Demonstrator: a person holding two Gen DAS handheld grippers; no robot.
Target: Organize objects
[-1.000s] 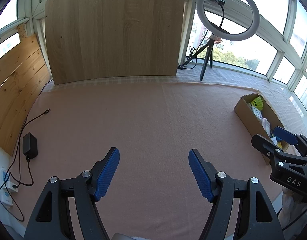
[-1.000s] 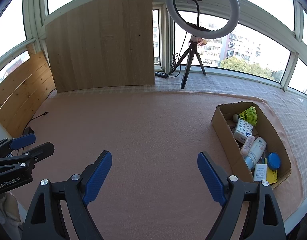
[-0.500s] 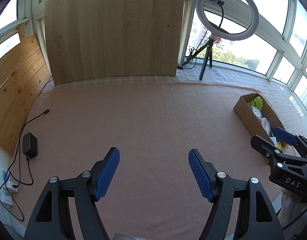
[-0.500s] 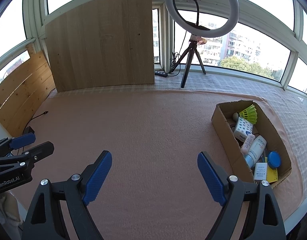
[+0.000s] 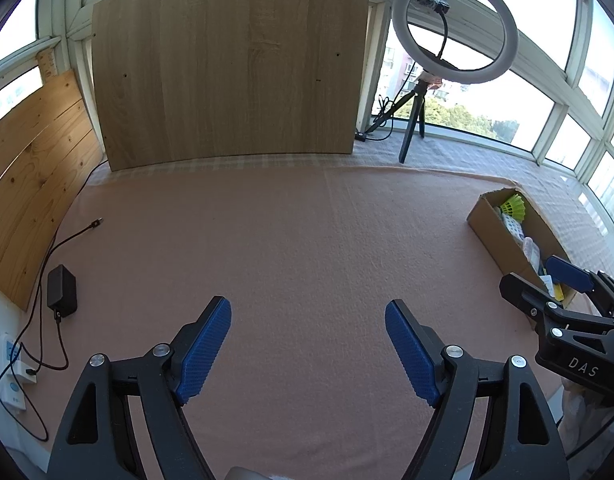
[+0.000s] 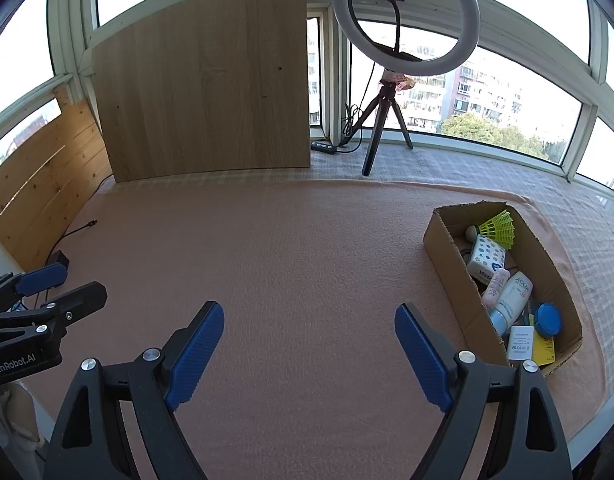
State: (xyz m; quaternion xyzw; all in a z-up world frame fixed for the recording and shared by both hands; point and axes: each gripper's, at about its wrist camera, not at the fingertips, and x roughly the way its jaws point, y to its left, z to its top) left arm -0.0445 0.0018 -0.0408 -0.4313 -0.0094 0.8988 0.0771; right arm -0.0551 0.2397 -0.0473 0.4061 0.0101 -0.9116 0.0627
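A cardboard box (image 6: pixel 447 248) sits at the right on the pink blanket (image 6: pixel 307 240). It holds a yellow shuttlecock (image 6: pixel 499 226), a tissue pack (image 6: pixel 485 258), a white bottle (image 6: pixel 513 296), a blue-lidded jar (image 6: pixel 547 318) and a white adapter box (image 6: pixel 521 342). My right gripper (image 6: pixel 308 312) hovers open over bare blanket, left of the box. My left gripper (image 5: pixel 307 308) also hovers over bare blanket; its jaws are opening with nothing between them. Each gripper shows at the edge of the other's view: the left gripper (image 6: pixel 73 284) and the right gripper (image 5: pixel 531 274), which stands before the box (image 5: pixel 495 236).
A wooden board (image 6: pixel 203 80) leans at the back, and a ring light on a tripod (image 6: pixel 387 120) stands beside it. A black power adapter (image 5: pixel 62 290) with its cable lies at the blanket's left edge, near a wall socket (image 5: pixel 13 376). Windows surround the far side.
The left gripper's jaws stand slightly wider apart than before. Neither hand has shifted, and the box and its contents lie as they did.
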